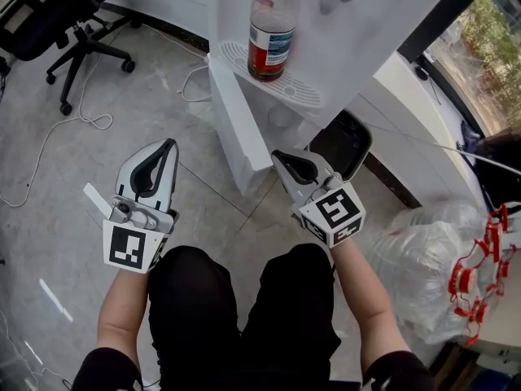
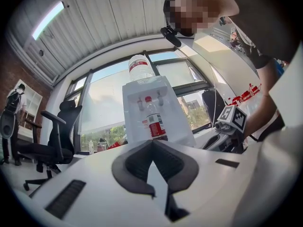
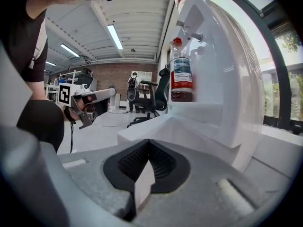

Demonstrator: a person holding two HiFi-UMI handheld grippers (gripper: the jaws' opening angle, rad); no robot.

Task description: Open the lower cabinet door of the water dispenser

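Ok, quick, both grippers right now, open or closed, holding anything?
Left gripper: jaws closed, holding nothing.
Right gripper: jaws closed, holding nothing.

You have bare floor (image 1: 81, 210) open ahead of your left gripper (image 1: 170, 145). Your right gripper (image 1: 278, 154) sits near the water dispenser's lower cabinet door (image 1: 236, 129). A black bin (image 1: 346, 141) and a plastic bag (image 1: 423, 255) crowd its right side. A loose cable (image 1: 77, 125) lies on the floor to the far left.
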